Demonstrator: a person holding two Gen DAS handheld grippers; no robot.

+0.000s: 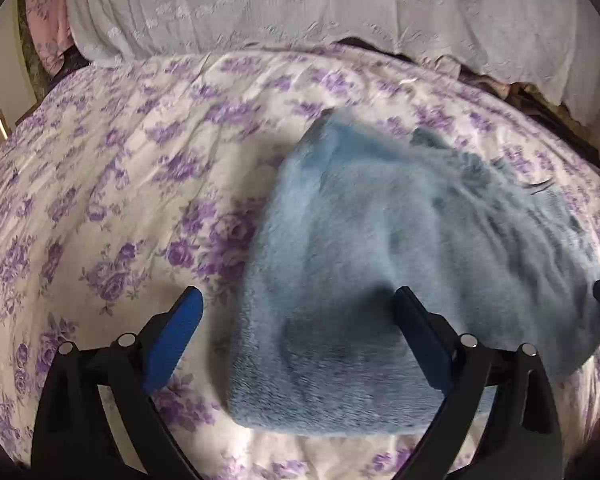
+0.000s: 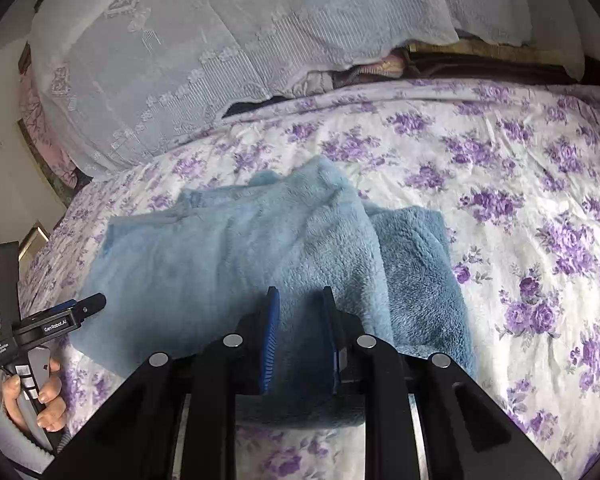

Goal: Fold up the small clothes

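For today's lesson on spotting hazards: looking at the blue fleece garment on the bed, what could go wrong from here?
1. The right hand-held gripper seems to pinch only a small bunch of the blue fleece garment, so the fleece might slip out.
2. The left hand-held gripper stands wide open over the near edge; closing there might also catch the floral bedspread.
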